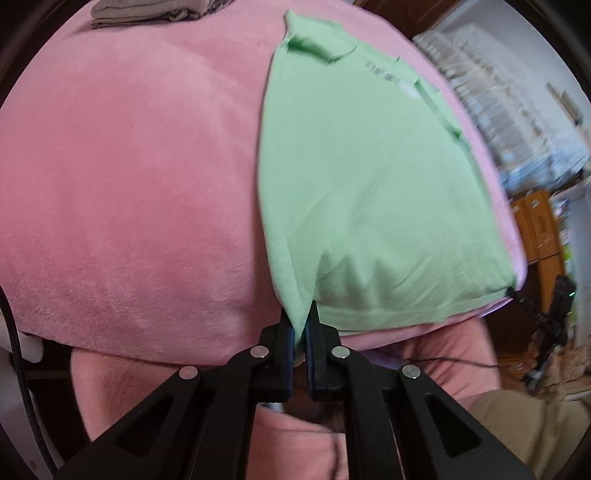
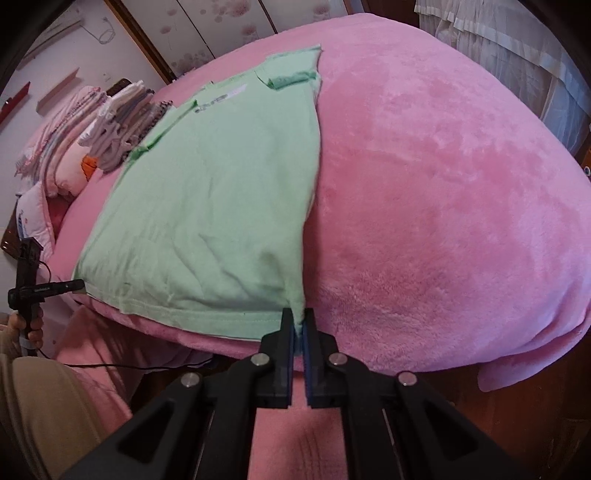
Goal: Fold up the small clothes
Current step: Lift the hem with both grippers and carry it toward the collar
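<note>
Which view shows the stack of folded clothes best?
The right wrist view: the stack of folded clothes sits in full at the left, beyond the green shirt. The left wrist view shows only a grey folded edge cut off at the top.

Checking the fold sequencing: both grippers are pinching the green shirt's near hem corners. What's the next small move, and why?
Probably lift both corners together and carry the hem toward the collar end. The left gripper and right gripper are each shut on a near corner of the green shirt, which lies flat on the pink blanket with its sides already folded in.
</note>
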`<state>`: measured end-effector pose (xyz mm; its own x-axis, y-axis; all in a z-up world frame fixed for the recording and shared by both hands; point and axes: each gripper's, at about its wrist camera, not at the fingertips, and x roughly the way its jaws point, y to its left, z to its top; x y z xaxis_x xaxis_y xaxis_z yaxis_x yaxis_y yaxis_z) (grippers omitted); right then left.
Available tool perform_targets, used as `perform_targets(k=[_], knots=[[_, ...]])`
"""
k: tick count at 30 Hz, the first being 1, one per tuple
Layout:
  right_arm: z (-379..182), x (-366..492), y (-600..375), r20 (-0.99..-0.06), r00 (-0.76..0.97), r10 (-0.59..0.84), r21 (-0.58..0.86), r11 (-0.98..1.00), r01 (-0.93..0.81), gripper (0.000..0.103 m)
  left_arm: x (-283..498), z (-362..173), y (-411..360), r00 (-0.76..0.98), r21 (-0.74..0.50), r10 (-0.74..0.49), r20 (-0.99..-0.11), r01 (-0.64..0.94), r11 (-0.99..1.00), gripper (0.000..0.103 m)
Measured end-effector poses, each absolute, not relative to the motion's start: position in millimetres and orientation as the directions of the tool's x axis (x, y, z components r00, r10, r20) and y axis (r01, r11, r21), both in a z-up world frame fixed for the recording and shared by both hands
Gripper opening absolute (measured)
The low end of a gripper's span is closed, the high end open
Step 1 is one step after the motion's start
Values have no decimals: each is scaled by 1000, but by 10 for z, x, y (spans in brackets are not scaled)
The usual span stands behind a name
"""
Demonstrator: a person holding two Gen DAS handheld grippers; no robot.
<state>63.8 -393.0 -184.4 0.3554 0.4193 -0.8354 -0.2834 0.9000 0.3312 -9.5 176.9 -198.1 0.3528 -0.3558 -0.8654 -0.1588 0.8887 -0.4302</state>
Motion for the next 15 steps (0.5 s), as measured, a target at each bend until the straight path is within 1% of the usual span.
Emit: perform_targets(k=[4, 8, 12, 15], knots=[[-1464, 707, -3958, -766, 404, 501, 410, 864, -294, 3, -39, -1667, 1846, 463, -570, -444, -767, -173, 803, 2], [-1033, 865, -3906, -670, 472, 573, 473, 820, -323, 3, 113, -1307, 1953, 582, -660, -464, -667, -175, 730, 2], [-626, 1213, -3793, -588, 543, 599, 494, 798, -345, 3, 505, -955, 2100, 678, -686, -410, -610, -194, 701, 2], [-439, 1562, -3716, -564, 587, 580, 480, 809, -339, 3, 904, -822, 2213, 719, -675, -340, -606, -238, 699, 2]])
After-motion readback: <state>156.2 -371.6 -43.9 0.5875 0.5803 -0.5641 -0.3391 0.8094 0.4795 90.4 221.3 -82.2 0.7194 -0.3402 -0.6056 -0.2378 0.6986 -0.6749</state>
